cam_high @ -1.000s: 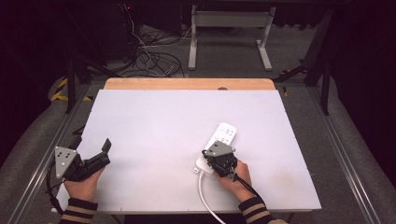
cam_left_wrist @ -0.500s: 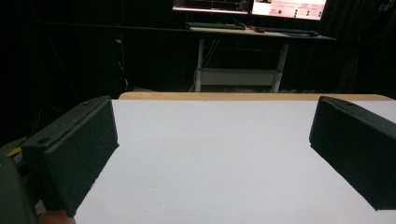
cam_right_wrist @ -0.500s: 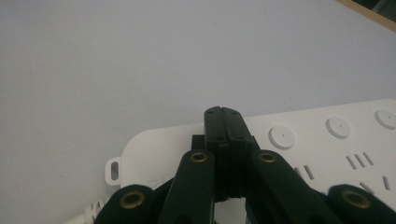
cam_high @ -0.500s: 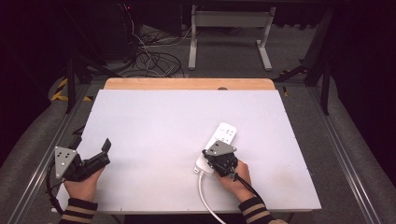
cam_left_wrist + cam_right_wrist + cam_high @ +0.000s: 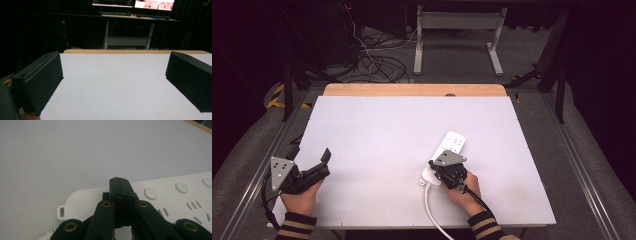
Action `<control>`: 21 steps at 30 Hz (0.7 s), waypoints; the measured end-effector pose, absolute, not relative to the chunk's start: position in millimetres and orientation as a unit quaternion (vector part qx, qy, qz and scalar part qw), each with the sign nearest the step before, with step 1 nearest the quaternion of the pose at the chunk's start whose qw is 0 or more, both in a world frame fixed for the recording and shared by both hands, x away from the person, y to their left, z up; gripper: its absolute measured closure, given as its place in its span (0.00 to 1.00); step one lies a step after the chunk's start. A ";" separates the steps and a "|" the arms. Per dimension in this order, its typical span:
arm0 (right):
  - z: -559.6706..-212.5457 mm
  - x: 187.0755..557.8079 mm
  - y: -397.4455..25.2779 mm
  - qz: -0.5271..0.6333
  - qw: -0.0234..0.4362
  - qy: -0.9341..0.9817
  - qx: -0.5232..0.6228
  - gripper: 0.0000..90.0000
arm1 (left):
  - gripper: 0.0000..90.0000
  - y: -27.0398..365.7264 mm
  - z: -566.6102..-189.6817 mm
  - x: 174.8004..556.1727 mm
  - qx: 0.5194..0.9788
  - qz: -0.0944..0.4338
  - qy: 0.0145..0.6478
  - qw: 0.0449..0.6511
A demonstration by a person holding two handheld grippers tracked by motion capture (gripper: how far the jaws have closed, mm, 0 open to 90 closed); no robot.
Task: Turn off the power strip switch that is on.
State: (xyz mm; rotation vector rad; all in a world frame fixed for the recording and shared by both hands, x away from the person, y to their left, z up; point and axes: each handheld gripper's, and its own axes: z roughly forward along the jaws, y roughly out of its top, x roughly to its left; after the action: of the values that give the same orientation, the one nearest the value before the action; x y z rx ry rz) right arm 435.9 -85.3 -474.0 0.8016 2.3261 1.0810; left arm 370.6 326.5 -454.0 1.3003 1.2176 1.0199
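Note:
A white power strip [image 5: 453,143] lies on the white table [image 5: 387,135] at the front right, and its white cable [image 5: 430,210] runs off the front edge. My right gripper [image 5: 436,171] is shut, jaws pressed together with nothing between them. In the right gripper view the right gripper [image 5: 119,183] has its tips over the cable end of the power strip [image 5: 175,195], beside the round buttons; whether they touch it I cannot tell. My left gripper [image 5: 325,164] is held open at the front left, and the left gripper [image 5: 115,82] faces bare tabletop.
A wooden strip [image 5: 412,90] borders the table's far edge. Beyond it stand a desk frame [image 5: 457,30] and loose cables [image 5: 372,60] on the floor. Metal rails [image 5: 582,170] flank the table.

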 end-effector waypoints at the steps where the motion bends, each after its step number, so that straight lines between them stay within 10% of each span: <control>1: -473.8 436.0 -85.2 0.392 0.224 0.843 0.292 1.00 | 0.02 326.5 -454.0 370.6 0.542 0.425 0.507 0.518; 21: -441.2 395.1 -182.3 0.569 0.305 0.719 0.256 1.00 | 0.02 327.9 -453.3 369.7 0.536 0.428 0.508 0.521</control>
State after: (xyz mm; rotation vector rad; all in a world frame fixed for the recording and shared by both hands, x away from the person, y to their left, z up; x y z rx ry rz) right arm 395.1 -182.3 -441.2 0.6774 1.9049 1.5080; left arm 369.7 327.9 -453.3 1.2845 1.2167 1.0256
